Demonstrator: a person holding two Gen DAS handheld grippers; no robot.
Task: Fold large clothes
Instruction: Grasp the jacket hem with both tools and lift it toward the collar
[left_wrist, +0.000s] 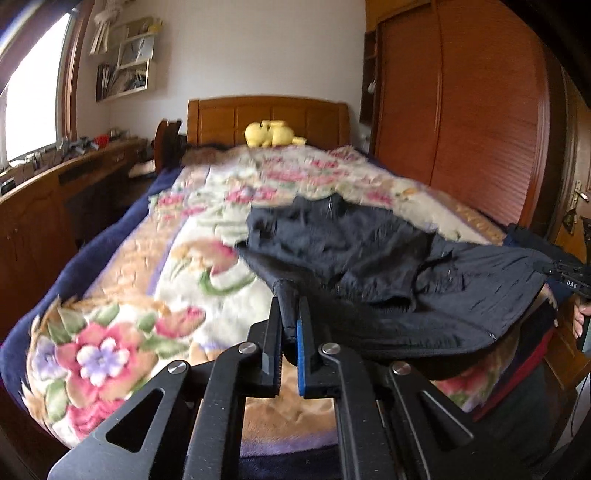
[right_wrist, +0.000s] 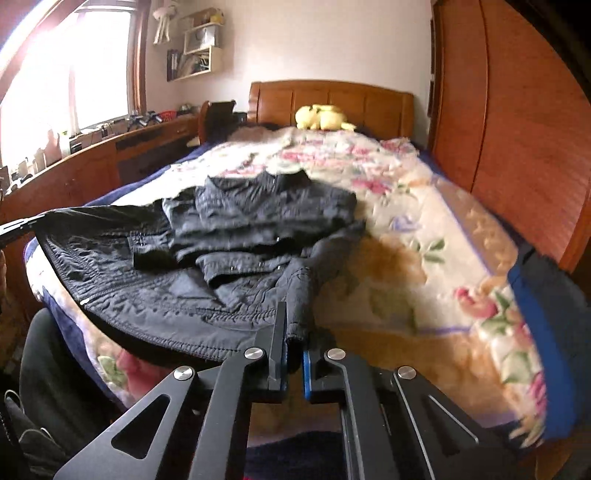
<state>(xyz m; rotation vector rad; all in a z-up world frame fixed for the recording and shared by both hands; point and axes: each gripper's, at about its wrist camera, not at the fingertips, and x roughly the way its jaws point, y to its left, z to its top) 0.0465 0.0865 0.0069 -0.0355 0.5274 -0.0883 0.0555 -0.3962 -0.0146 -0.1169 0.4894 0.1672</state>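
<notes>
A black quilted jacket lies on the floral bedspread, its sleeves folded in over the body. My left gripper is shut on the jacket's left hem corner and holds it above the bed. My right gripper is shut on the right hem corner of the jacket. The hem edge hangs stretched between the two grippers, lifted off the bedspread. The right gripper shows at the far right edge of the left wrist view; the left gripper shows at the left edge of the right wrist view.
A yellow plush toy sits by the wooden headboard. A wooden wardrobe stands along the right of the bed, a wooden desk with clutter along the left under the window. The person's dark-clothed body is at the bed's foot.
</notes>
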